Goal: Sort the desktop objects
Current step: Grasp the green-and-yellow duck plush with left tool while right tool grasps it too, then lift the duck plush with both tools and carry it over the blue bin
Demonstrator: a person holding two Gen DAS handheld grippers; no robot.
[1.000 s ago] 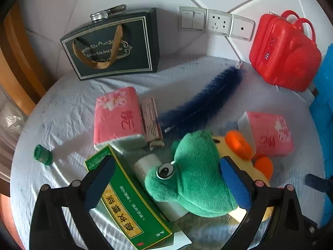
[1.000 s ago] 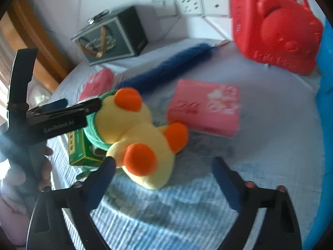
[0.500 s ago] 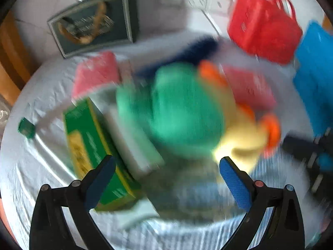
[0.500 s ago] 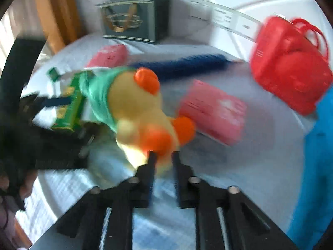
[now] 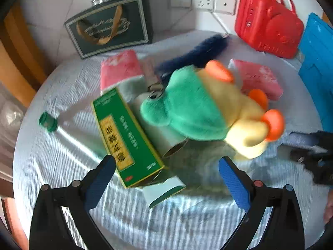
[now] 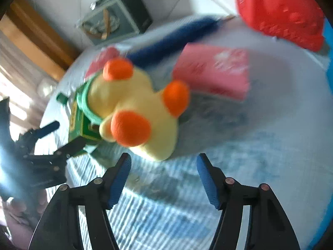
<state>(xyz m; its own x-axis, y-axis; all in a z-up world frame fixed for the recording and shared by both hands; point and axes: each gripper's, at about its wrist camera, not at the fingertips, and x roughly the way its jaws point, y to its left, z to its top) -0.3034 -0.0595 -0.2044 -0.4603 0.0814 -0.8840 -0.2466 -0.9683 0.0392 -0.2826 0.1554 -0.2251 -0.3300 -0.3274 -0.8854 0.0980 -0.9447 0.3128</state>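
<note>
A plush toy (image 5: 208, 106) with a green frog hood, yellow body and orange feet lies on a pile of boxes mid-table; it also shows in the right wrist view (image 6: 135, 112). A green box (image 5: 124, 137) and a white roll (image 5: 164, 133) lie under its head. My left gripper (image 5: 166, 177) is open, just in front of the green box. My right gripper (image 6: 163, 177) is open, just short of the plush's feet, holding nothing.
Two pink tissue packs (image 5: 119, 68) (image 5: 258, 79), a dark blue duster (image 5: 193, 56), a green cap (image 5: 47, 121), a dark gift bag (image 5: 110, 25), a red case (image 5: 268, 20) and a blue case (image 5: 318, 62) stand around the cloth-covered table (image 5: 62, 166).
My right gripper was shut at the plush's feet half a second ago and is open again. The left gripper has pulled back from around the plush's head; the view is still motion-blurred.
</note>
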